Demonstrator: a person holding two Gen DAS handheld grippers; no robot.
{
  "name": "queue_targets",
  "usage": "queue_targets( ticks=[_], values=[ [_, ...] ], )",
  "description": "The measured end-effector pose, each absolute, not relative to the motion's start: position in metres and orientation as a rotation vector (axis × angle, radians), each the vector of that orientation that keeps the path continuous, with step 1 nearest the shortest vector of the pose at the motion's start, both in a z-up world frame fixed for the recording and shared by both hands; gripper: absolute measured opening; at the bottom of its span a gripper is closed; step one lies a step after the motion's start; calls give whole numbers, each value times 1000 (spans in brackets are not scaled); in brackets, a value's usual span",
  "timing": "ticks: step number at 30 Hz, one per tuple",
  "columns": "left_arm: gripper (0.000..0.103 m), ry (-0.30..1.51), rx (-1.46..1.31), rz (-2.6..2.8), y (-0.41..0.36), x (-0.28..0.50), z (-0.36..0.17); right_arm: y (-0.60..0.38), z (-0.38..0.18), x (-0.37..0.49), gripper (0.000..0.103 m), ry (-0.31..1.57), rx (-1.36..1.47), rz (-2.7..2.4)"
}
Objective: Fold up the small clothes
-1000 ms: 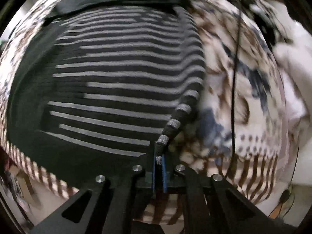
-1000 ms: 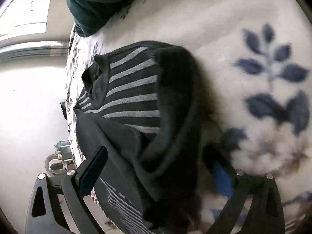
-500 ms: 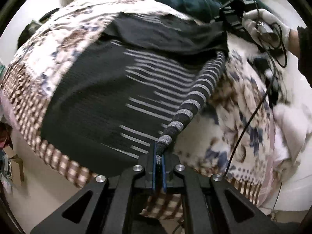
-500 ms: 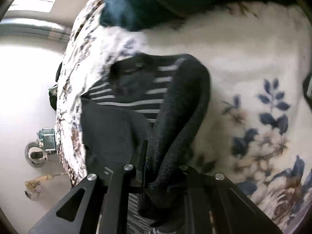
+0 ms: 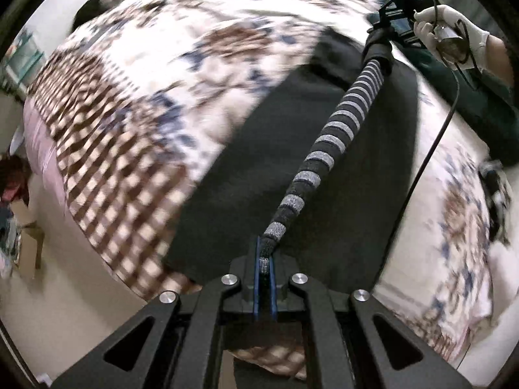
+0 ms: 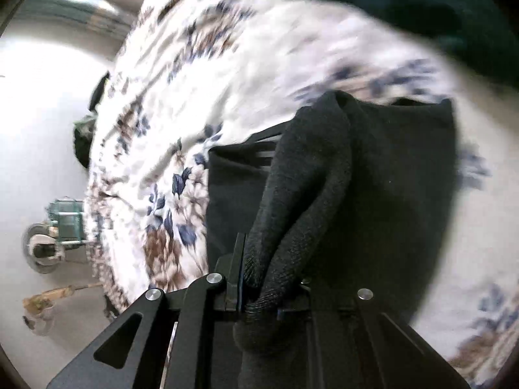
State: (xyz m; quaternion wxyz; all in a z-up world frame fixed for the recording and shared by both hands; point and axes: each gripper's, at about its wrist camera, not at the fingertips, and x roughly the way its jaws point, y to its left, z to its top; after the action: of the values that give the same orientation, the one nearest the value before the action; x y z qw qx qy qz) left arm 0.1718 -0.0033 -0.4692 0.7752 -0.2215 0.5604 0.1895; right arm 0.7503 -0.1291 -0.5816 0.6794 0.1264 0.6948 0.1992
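Sweater (image 5: 324, 149), dark with grey stripes, is held stretched above a floral bed cover (image 5: 155, 74), its folded edge pulled taut like a striped rope between two grippers while the body hangs down over the near edge of the bed. The left gripper (image 5: 265, 264) is pressed shut on one end of that edge, and the right gripper (image 6: 259, 288), carried in a gloved hand (image 5: 454, 37), is pinched on a thick bunch of knit at the other. If the pull is kept this tight, the thin pinch at the left could be lost and the fold dropped crooked, or off the bed's edge.
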Motion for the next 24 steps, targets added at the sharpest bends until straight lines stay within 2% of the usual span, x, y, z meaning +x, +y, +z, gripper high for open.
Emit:
queue_targets(
  ticks=[5, 9, 12, 14, 17, 19, 24],
  values=[
    [3, 1247, -597, 440, 50, 164, -507, -40, -619, 749, 13, 1586, 152, 391],
    [3, 1292, -617, 414, 64, 158, -530, -12, -639, 748, 14, 1644, 100, 326],
    [3, 1325, -656, 391, 72, 152, -547, -9, -639, 754, 35, 1728, 160, 380],
    [3, 1344, -663, 376, 76, 149, -554, -17, -620, 760, 55, 1735, 327, 519],
    [3, 1350, -675, 356, 77, 147, -558, -36, -578, 773, 56, 1618, 341, 567],
    [3, 1355, -688, 346, 80, 147, -560, -42, -572, 780, 56, 1609, 268, 495],
    [3, 1367, -712, 331, 86, 148, -565, -20, -615, 778, 56, 1709, 166, 458]
  ],
)
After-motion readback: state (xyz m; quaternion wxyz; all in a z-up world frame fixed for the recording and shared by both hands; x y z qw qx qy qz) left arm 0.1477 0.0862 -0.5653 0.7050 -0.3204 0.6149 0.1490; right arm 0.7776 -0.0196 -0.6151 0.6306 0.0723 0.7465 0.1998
